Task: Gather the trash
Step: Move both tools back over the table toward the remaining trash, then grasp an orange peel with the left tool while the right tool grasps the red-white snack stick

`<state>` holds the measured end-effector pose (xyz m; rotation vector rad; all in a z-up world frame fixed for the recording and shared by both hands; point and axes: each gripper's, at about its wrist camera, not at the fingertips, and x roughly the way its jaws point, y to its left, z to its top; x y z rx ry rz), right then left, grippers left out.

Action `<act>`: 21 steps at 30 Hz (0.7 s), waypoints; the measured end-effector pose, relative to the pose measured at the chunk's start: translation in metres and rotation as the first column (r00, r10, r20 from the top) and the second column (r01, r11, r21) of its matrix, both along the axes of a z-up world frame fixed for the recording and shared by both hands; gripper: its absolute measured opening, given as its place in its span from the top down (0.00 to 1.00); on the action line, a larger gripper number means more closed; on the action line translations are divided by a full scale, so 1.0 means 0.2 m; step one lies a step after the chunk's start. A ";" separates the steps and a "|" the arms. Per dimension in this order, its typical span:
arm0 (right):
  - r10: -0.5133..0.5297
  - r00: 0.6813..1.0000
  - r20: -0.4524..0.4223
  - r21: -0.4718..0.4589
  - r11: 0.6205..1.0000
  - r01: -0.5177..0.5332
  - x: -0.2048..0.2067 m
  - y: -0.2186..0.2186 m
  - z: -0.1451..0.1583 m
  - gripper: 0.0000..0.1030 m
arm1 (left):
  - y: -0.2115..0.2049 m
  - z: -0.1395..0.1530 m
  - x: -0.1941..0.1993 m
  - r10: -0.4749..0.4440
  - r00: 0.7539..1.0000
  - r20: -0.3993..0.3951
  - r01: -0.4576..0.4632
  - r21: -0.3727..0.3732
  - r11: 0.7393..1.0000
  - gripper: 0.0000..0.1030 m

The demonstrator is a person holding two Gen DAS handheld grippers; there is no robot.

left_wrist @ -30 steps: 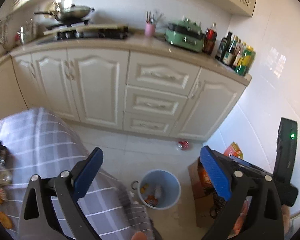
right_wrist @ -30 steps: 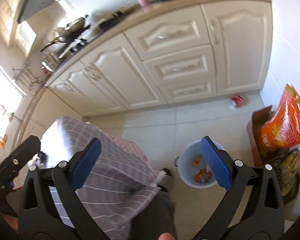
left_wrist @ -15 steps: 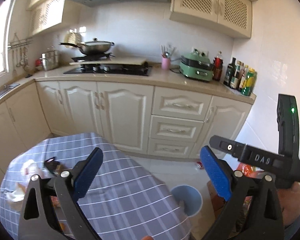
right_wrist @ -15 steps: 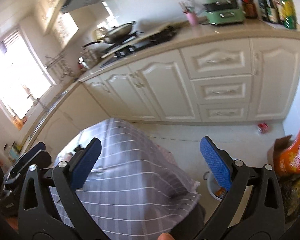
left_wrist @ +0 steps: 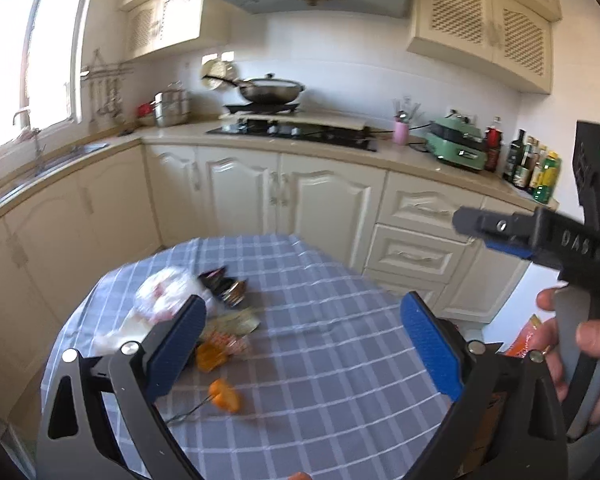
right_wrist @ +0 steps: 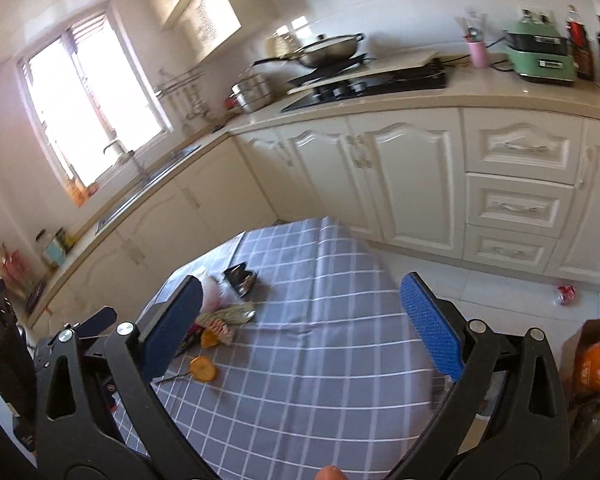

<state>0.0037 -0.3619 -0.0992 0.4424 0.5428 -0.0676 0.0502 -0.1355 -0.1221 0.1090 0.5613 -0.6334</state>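
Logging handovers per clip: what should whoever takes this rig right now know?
Left gripper open, empty. Right gripper open, empty. Both hang over the checked tablecloth.
Trash lies at the table's left side: orange peel, crumpled wrappers, clear plastic bag, dark packet.
A red can lies on the floor by the cabinets.
Nothing gripped yet; all of it remains to collect.

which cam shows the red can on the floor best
Right wrist view: the red can lies in plain sight on the floor tiles below the drawers. The left wrist view does not show it; the table and right gripper cover that floor area.
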 end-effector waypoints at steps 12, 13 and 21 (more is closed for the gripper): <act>0.124 0.988 -0.090 -0.020 0.992 -0.126 0.18 0.21 -0.14 0.06 | 0.22 -0.35 0.12 0.060 0.992 -0.113 -0.052 0.076 0.996 0.07; 0.130 0.986 -0.101 -0.021 0.991 -0.133 0.19 0.22 -0.15 0.06 | 0.22 -0.38 0.14 0.061 0.990 -0.125 -0.051 0.081 0.995 0.07; 0.188 0.964 -0.187 -0.021 0.981 -0.195 0.33 0.30 -0.30 0.06 | 0.17 -0.58 0.28 0.070 0.980 -0.185 -0.048 0.121 0.991 0.11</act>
